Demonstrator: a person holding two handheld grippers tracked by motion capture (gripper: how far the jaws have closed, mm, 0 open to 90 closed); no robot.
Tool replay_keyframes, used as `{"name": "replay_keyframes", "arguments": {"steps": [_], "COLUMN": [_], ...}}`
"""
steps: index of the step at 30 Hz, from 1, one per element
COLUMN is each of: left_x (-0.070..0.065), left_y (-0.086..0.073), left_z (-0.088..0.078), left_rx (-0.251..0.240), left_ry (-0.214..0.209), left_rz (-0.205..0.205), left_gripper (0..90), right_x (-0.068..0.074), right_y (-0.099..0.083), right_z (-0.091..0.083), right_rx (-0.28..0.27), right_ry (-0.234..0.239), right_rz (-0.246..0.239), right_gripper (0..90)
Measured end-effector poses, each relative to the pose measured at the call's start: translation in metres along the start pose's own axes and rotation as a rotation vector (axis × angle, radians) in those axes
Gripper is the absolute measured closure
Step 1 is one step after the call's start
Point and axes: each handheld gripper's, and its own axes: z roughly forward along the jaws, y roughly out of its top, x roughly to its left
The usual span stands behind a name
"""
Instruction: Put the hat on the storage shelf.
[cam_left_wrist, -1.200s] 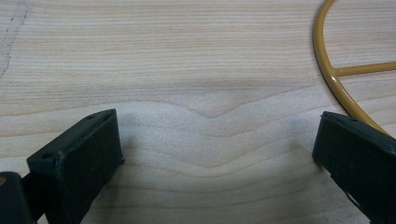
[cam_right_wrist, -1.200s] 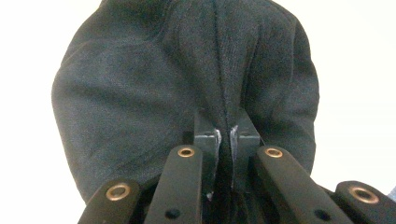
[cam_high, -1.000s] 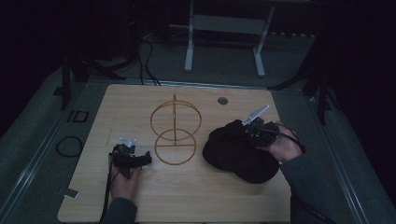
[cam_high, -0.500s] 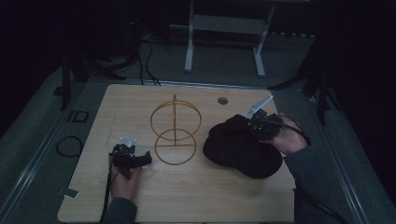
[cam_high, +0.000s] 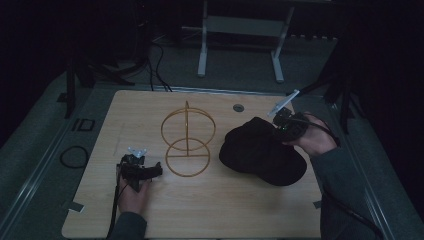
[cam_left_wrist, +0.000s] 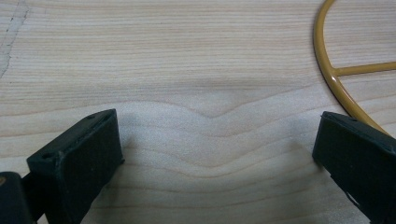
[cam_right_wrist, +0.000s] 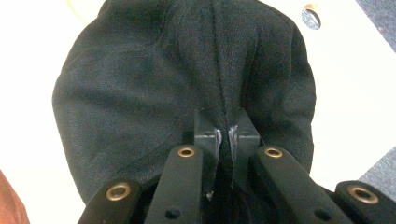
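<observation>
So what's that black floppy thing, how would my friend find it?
Look at the wooden table, then its right side, beside the gold wire stand. The black cap lies there, soft and dark, a fold of it pinched in the right claw. Nothing else on the table is cloth.

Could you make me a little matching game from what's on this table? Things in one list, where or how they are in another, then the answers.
Things:
1. black cap
2. gold wire stand
3. left gripper
4. right gripper

States:
A. fingers wide apart over bare wood
B. stands upright in the middle of the table
C. pinched by a fold of its cloth
D. fingers closed tight on fabric

Pairs: 1-C, 2-B, 3-A, 4-D
</observation>
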Motion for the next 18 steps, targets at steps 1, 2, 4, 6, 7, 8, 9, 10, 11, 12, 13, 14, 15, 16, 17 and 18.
{"name": "replay_keyframes", "arguments": {"steps": [1,2,4,6,7,8,9,10,11,12,13,14,15,16,17,18], "left_x": [0.0,0.0,0.0,0.0,0.0,0.0,0.0,0.0,0.0,0.0,0.0,0.0,0.0,0.0,0.0,0.0], "left_y": [0.0,0.0,0.0,0.0,0.0,0.0,0.0,0.0,0.0,0.0,0.0,0.0,0.0,0.0,0.0,0.0], "left_z": [0.0,0.0,0.0,0.0,0.0,0.0,0.0,0.0,0.0,0.0,0.0,0.0,0.0,0.0,0.0,0.0], "left_rx": [0.0,0.0,0.0,0.0,0.0,0.0,0.0,0.0,0.0,0.0,0.001,0.001,0.001,0.001,0.001,0.001], "left_ry": [0.0,0.0,0.0,0.0,0.0,0.0,0.0,0.0,-0.001,0.0,0.0,0.0,0.0,0.0,0.0,0.0], "left_rz": [0.0,0.0,0.0,0.0,0.0,0.0,0.0,0.0,0.0,0.0,-0.001,-0.001,-0.001,-0.001,-0.001,-0.001], "left_gripper": [0.8,0.8,0.8,0.8,0.8,0.8,0.8,0.8,0.8,0.8,0.8,0.8,0.8,0.8,0.8,0.8], "right_x": [0.0,-0.001,-0.006,-0.008,-0.008,-0.009,-0.009,-0.01,-0.01,-0.011,-0.012,-0.012,-0.013,-0.014,-0.015,-0.017], "right_y": [0.0,0.0,0.0,0.0,0.001,0.001,0.002,0.003,0.004,0.005,0.005,0.006,0.007,0.007,0.007,0.008], "right_z": [0.0,-0.001,-0.005,-0.008,-0.009,-0.011,-0.013,-0.014,-0.016,-0.018,-0.02,-0.022,-0.024,-0.027,-0.029,-0.031], "right_rx": [0.0,-0.007,-0.027,-0.038,-0.041,-0.042,-0.044,-0.045,-0.048,-0.051,-0.055,-0.056,-0.06,-0.063,-0.068,-0.074], "right_ry": [0.0,0.003,0.009,0.009,0.011,0.01,0.009,0.01,0.008,0.009,0.009,0.011,0.009,0.011,0.013,0.015], "right_rz": [0.0,0.005,0.019,0.024,0.024,0.024,0.021,0.022,0.024,0.021,0.022,0.026,0.028,0.028,0.033,0.034], "right_gripper": [85.0,85.0,85.0,85.0,85.0,85.0,85.0,85.0,85.0,85.0,85.0,85.0,85.0,85.0,85.0,84.9]}}
